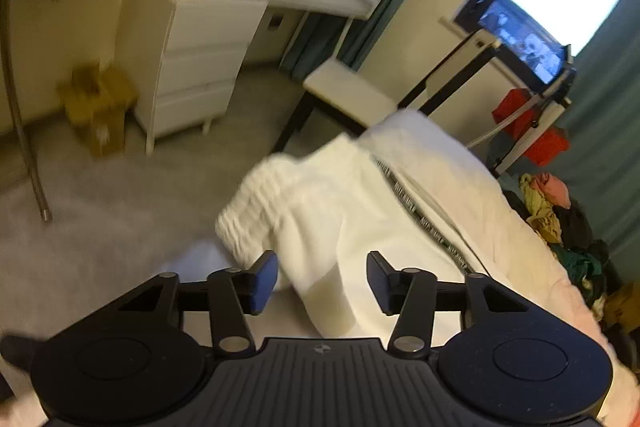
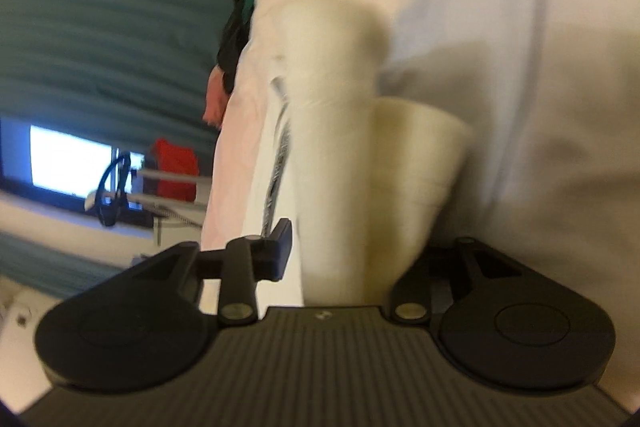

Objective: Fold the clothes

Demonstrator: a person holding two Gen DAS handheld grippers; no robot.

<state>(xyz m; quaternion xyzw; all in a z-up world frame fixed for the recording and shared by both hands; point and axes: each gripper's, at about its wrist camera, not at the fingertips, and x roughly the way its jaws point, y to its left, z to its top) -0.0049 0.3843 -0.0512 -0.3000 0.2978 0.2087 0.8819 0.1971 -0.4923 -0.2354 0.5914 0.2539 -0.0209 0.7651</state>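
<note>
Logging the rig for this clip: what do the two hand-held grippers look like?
Both look alike. The left hand-held gripper has a dark ribbed body, two round black discs, black linkage arms with silver pivot pins and dark blue finger pads. The right hand-held gripper has the same build, partly hidden by white cloth. No cables or sleeves show.

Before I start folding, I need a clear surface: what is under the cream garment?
The cream garment lies on a white bed cover, with a patterned strap beside it. Whatever sits beneath the bunched cloth is hidden.

The black left gripper with blue pads (image 1: 322, 281) has its jaws spread wide, holding nothing. The black right gripper (image 2: 348, 251) is also spread; one finger is hidden.
</note>
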